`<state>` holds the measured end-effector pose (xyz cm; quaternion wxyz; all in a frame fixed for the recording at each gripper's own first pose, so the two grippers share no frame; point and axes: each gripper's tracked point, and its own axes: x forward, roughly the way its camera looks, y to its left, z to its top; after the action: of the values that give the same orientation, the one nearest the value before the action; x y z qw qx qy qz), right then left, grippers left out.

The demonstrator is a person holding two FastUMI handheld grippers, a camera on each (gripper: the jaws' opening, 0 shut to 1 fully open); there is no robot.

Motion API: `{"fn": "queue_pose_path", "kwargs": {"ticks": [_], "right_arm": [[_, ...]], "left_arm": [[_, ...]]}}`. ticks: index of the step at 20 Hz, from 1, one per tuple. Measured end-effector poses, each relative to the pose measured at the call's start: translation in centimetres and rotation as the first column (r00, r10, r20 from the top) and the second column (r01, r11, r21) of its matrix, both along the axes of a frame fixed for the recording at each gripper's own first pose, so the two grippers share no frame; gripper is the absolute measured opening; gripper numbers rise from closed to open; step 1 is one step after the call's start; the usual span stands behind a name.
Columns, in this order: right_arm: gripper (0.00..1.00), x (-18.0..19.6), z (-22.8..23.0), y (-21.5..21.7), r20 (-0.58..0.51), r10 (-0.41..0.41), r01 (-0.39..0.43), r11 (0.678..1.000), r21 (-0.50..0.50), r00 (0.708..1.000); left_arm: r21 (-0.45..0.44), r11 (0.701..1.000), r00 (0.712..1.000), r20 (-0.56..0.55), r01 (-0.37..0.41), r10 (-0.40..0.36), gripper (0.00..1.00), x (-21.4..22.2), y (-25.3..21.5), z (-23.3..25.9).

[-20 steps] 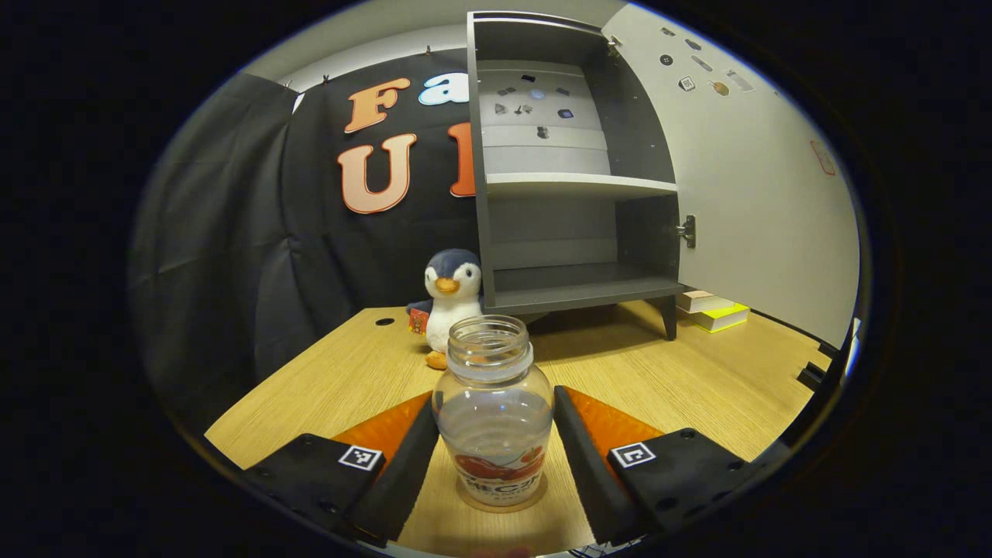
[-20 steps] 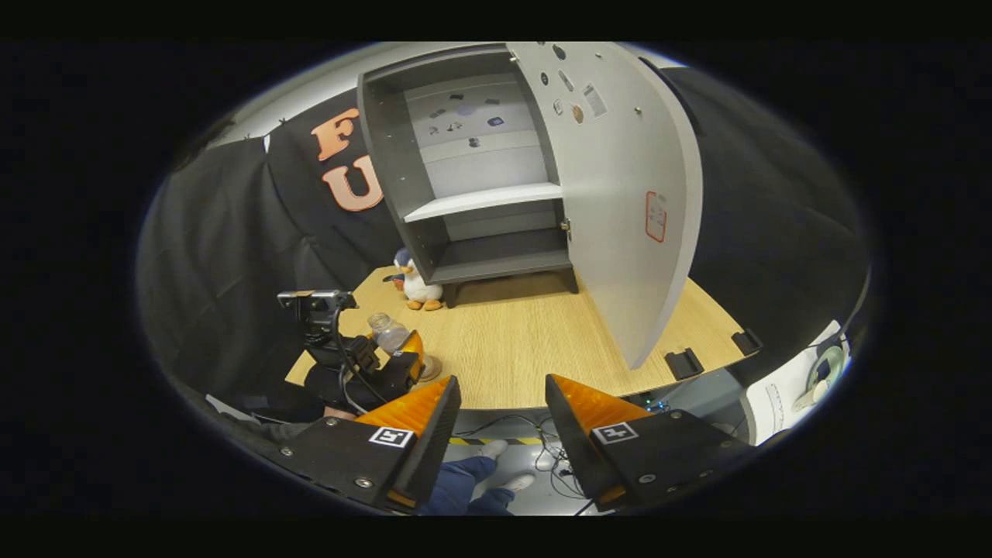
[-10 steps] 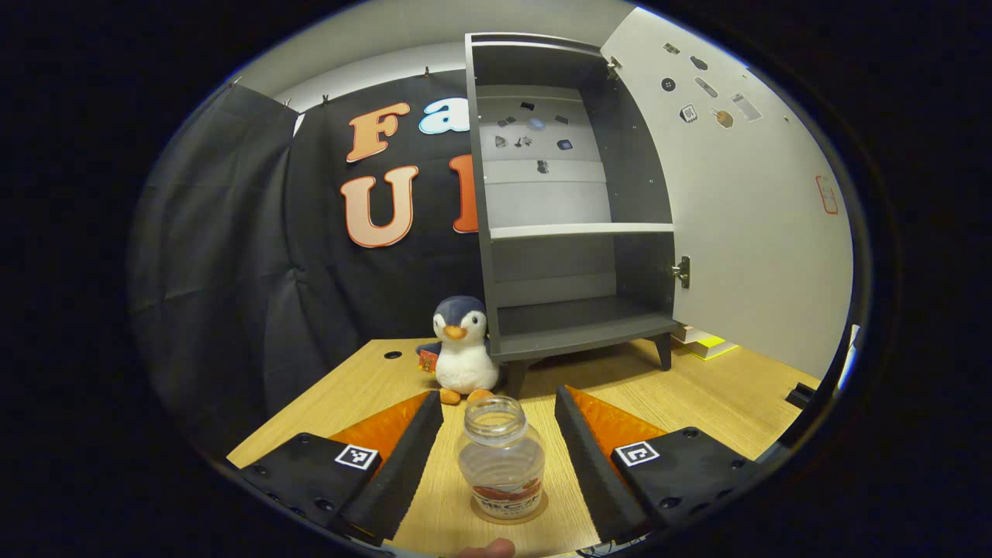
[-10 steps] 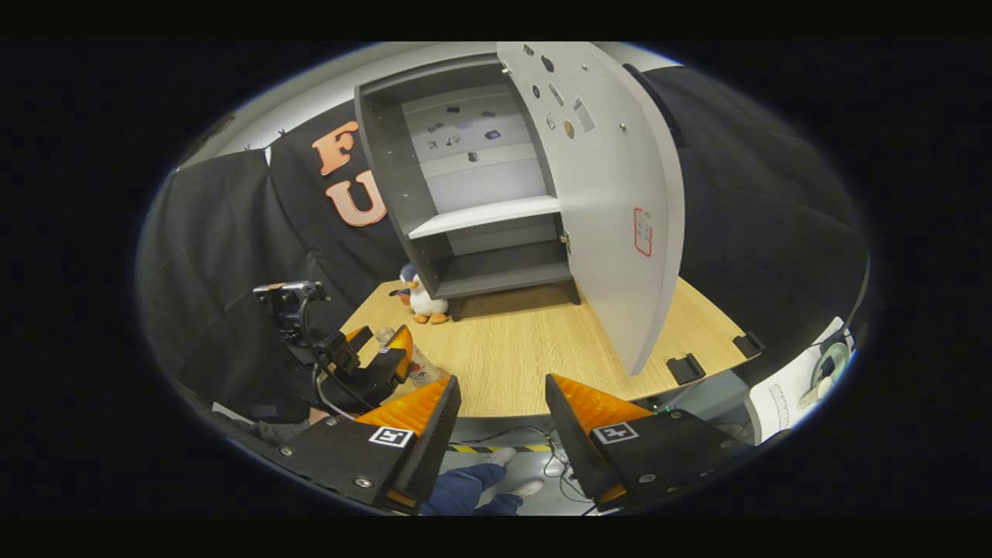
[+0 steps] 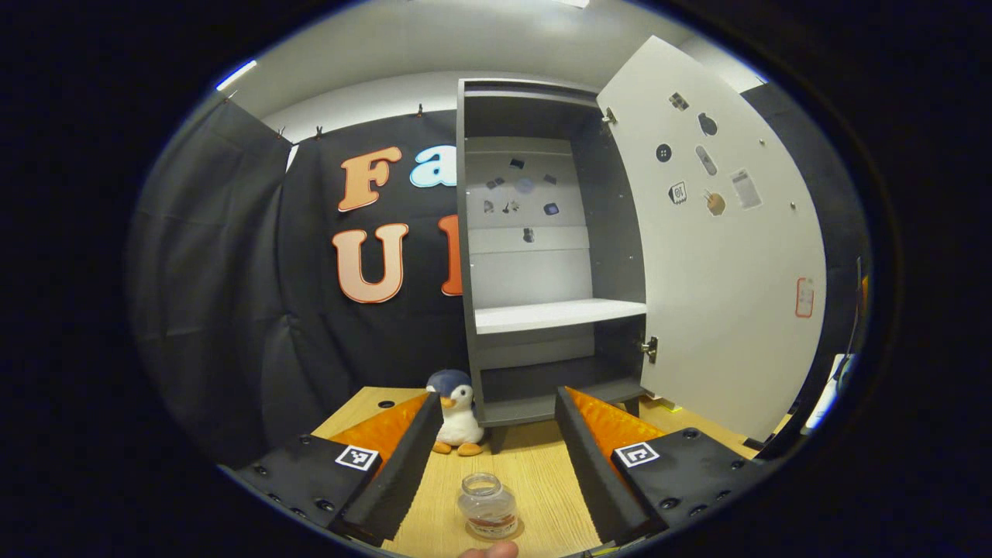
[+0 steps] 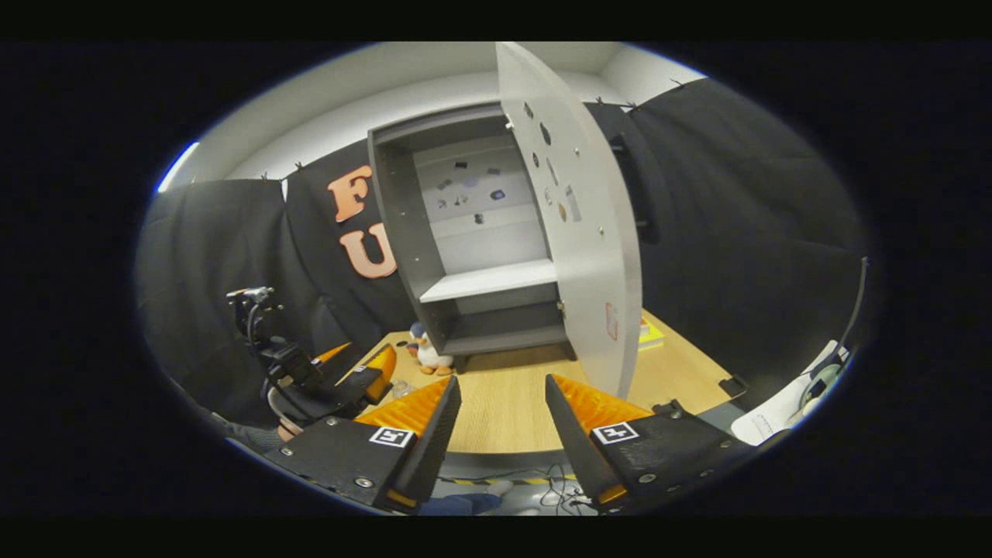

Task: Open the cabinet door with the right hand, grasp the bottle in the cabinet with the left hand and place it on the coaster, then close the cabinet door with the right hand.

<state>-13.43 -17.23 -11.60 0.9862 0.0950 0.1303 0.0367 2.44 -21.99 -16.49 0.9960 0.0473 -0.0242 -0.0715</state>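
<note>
1. Two grippers, left gripper [image 5: 490, 453] and right gripper [image 6: 500, 418]: jaws apart, holding nothing.
2. Bottle [image 5: 487, 506]: upright on coaster [image 5: 508, 533], between left fingers, untouched.
3. Penguin toy [image 5: 457, 412] beside cabinet [image 5: 542, 314]; door [image 5: 721, 263] open.

- Bottle [image 5: 487, 505]: small clear plastic, no cap, mouth open, red-and-white label band low on the body. Upright on the coaster, well in front of the cabinet, out on the wooden tabletop.
- Coaster [image 5: 513, 533]: thin round disc, tan, flat under the bottle; just its edge peeks out around the base.
- Cabinet [image 5: 473, 256]: tall dark grey carcass on short legs, standing at the back of the tabletop. One pale shelf midway up, pale back panel with small stickers. Both compartments bare.
- Cabinet door [image 5: 721, 256]: light grey, hinged on the cabinet's right side, swung wide open. Small stickers on its inner face.
</note>
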Motion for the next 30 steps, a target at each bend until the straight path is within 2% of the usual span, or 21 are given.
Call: {"fn": "queue_pose_path", "kwargs": {"ticks": [3, 6, 11, 16, 22, 25, 27, 30], "right_arm": [[0.69, 0.3, 3.0, -3.0, 0.075, -0.026, 0.027, 1.000, -0.011, 0.997], [0.69, 1.1, 5.7, -6.3, 0.133, -0.045, 0.050, 0.998, -0.036, 0.990], [0.70, 2.5, 7.9, -11.5, 0.167, -0.068, 0.093, 0.985, -0.146, 0.984], [0.71, 4.8, 8.7, -14.7, 0.199, -0.101, 0.125, 0.986, -0.112, 0.975], [0.71, 7.5, 7.8, -15.0, 0.197, -0.088, 0.113, 0.987, -0.117, 0.976], [0.70, 7.9, 8.0, -14.8, 0.219, -0.090, 0.126, 0.980, -0.156, 0.972], [0.70, 7.7, 7.8, -14.2, 0.214, -0.088, 0.121, 0.982, -0.144, 0.973], [0.69, 7.9, 7.7, -13.3, 0.217, -0.088, 0.116, 0.986, -0.123, 0.972]], "left_arm": [[0.024, 0.999, 0.999, 0.023, -0.034, 0.033, 0.95, -1.1, 0.9, 2.7], [0.007, 1.000, 1.000, 0.017, -0.027, 0.027, 0.95, -1.8, 1.0, 3.8], [0.021, 0.997, 0.997, -0.033, -0.069, 0.070, 0.95, -2.6, 2.5, 3.9], [0.067, 0.990, 0.992, -0.021, -0.125, 0.126, 0.95, -2.8, 4.2, 4.6], [0.084, 0.983, 0.987, -0.018, -0.160, 0.162, 0.95, -2.8, 5.5, 5.2], [0.073, 0.983, 0.985, -0.030, -0.170, 0.172, 0.95, -2.3, 5.7, 4.9], [0.080, 0.984, 0.986, -0.045, -0.158, 0.162, 0.95, -1.8, 5.2, 4.3], [0.088, 0.986, 0.989, -0.003, -0.144, 0.145, 0.95, -1.1, 4.6, 5.5]]}}
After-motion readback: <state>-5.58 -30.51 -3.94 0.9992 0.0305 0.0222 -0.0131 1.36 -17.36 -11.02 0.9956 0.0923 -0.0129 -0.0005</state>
